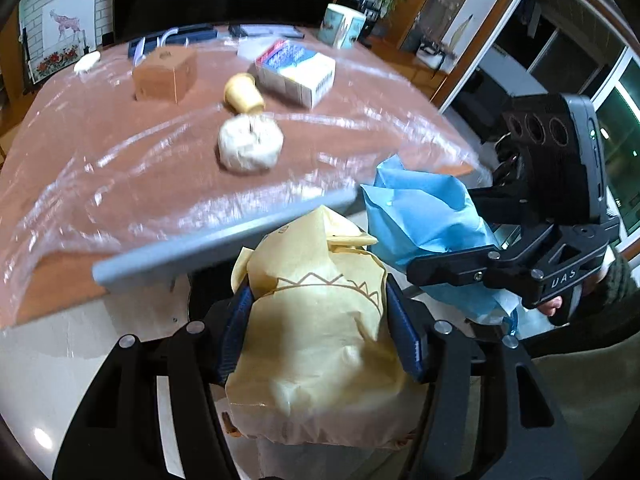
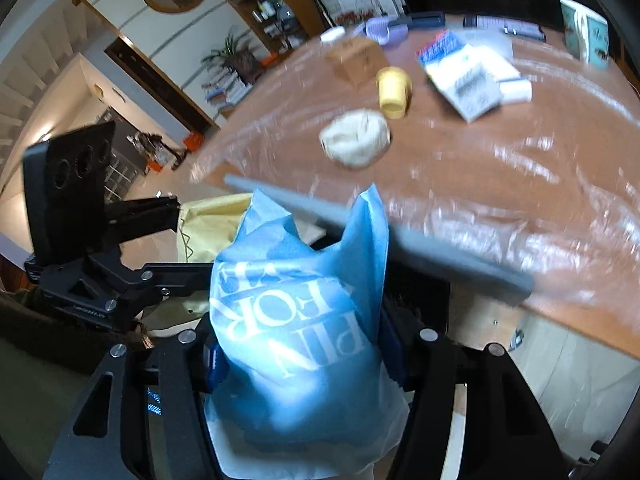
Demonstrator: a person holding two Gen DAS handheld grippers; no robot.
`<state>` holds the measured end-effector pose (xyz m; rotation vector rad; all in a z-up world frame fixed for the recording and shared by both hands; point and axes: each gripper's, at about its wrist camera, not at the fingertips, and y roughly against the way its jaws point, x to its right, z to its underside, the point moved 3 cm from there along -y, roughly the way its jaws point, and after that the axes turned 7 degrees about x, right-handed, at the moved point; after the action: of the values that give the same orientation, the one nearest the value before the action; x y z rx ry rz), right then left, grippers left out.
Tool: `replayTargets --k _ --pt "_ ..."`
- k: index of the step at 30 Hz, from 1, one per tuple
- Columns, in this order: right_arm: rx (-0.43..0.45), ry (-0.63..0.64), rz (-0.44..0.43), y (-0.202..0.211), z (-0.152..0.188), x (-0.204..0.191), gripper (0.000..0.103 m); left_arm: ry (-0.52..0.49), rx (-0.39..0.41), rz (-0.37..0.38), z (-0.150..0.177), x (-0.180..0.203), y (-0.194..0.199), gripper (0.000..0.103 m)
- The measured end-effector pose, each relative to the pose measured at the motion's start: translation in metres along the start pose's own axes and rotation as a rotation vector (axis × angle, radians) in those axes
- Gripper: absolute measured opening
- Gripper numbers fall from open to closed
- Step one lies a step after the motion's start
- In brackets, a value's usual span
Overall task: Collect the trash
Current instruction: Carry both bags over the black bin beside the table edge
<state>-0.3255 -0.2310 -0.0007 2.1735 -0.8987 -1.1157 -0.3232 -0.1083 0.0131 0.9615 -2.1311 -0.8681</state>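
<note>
My left gripper (image 1: 320, 336) is shut on a crumpled yellow paper wrapper (image 1: 316, 340), held below the table's near edge. My right gripper (image 2: 300, 352) is shut on a blue printed bag (image 2: 296, 328); it shows in the left wrist view (image 1: 432, 220) just right of the wrapper. On the table lie a crumpled white paper ball (image 1: 250, 144) (image 2: 356, 136), a tipped yellow paper cup (image 1: 243, 92) (image 2: 394, 90), a white and blue carton (image 1: 296, 70) (image 2: 464, 76) and a small brown cardboard box (image 1: 164, 72) (image 2: 354, 58).
The wooden table (image 1: 100, 168) is covered with clear plastic film and has a grey front edge (image 1: 224, 240). A patterned mug (image 1: 343, 26), dark flat items and a white lid (image 1: 87, 62) sit at the far side. Pale floor lies below.
</note>
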Motion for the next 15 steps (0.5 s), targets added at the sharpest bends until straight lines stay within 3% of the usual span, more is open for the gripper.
replayTargets --k 9,15 --pt "-0.041 -0.056 0.033 -0.03 0.028 0.014 0.059 0.045 -0.039 -0.06 0.023 -0.014 -0.032 0.062" --pt "-0.042 -0.089 0.056 -0.046 0.026 0.022 0.059 0.043 -0.055 -0.11 0.029 -0.021 -0.049 0.062"
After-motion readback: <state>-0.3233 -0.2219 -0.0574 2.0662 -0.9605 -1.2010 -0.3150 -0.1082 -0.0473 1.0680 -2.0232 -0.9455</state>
